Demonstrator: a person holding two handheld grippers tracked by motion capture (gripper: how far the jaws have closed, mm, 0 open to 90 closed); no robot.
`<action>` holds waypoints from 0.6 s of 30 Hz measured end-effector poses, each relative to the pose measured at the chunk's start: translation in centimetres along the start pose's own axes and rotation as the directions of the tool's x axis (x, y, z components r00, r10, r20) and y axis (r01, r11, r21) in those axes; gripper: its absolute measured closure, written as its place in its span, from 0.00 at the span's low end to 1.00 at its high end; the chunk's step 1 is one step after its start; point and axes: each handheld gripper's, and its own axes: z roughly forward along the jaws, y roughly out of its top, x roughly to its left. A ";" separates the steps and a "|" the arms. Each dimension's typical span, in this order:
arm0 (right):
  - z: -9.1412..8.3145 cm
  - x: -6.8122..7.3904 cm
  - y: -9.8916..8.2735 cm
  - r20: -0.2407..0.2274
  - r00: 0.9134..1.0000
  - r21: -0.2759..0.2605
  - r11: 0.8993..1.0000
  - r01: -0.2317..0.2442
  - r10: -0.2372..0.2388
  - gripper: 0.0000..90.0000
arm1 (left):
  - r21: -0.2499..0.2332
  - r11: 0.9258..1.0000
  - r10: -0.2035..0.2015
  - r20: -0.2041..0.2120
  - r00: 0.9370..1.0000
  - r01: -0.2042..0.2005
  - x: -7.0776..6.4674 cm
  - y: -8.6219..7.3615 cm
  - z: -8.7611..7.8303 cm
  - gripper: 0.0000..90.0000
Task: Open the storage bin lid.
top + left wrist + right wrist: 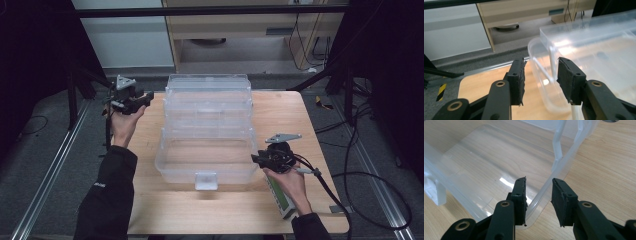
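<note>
A clear plastic tiered box [175,175] stands open in the middle of the wooden table [280,110], its upper trays [208,95] stepped back behind the deep lower bin. A hand holds my left gripper [146,97] open beside the trays' far left corner, with nothing between its jaws. The left gripper view shows that gripper [541,60] aimed at the tray's rounded corner [549,50], short of it. My right gripper [255,159] sits at the bin's right wall. In the right gripper view, that gripper [539,180] is open astride the bin rim [536,202], which passes near one pad [520,200].
A white latch [206,181] sticks out from the bin's front wall. A green and white device [281,197] lies under the right hand near the table's front right. Cables [370,175] loop on the floor at the right. A wooden cabinet [524,12] stands beyond the table.
</note>
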 end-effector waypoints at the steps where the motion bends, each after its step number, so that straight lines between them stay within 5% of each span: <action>1: 0.0 0.0 0.0 0.000 1.000 0.001 1.000 -0.002 0.002 0.72 | 0.013 1.000 0.008 0.009 1.000 -0.008 -0.1 -0.4 -0.5 0.62; 10: 0.0 0.0 0.1 -0.001 1.000 0.005 1.000 0.000 0.000 0.72 | 0.001 1.000 0.024 0.073 0.997 -0.024 -1.5 -4.0 -5.2 0.59; 18: 0.0 -0.1 0.1 0.002 1.000 0.008 1.000 -0.008 0.008 0.69 | 0.044 0.998 0.038 0.105 0.994 -0.043 -2.9 -5.8 -6.7 0.57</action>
